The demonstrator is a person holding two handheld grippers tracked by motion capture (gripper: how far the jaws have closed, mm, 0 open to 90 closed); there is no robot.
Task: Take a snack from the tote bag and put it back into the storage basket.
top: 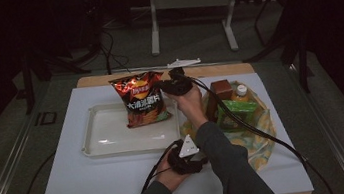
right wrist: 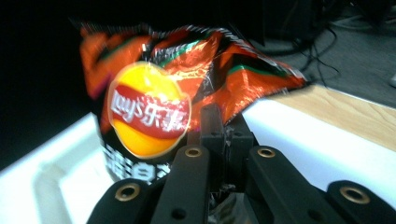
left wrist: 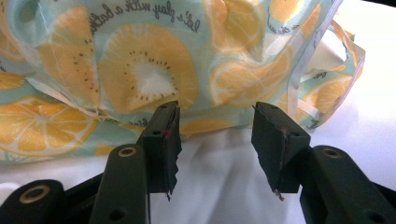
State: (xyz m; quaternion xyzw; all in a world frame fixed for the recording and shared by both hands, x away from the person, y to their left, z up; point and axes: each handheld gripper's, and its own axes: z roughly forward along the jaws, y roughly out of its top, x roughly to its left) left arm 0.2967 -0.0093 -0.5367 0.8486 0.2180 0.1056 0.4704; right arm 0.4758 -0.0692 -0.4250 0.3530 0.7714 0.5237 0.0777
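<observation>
I see a glossy red-orange and black crisp bag (top: pixel 140 100) with a yellow-and-red round logo and white lettering. It sits over a plain white plastic tray (top: pixel 107 136). My pale mint fabric bag (top: pixel 258 133) is printed with orange and yellow citrus slices and dark script. Inside it I see a bright green box (top: pixel 236 107) and a brown carton (top: pixel 220 90). The bench (top: pixel 75 185) has a white top with a light wooden edge.

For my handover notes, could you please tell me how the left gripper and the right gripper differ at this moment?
The left gripper has its jaws apart with nothing between them, just before the fruit-print bag; the right gripper is shut on the chip bag. In the high view the left gripper sits near the table's front edge, while the right gripper reaches further back, holding the chip bag upright over the white tray. Both are black and hand-held.
</observation>
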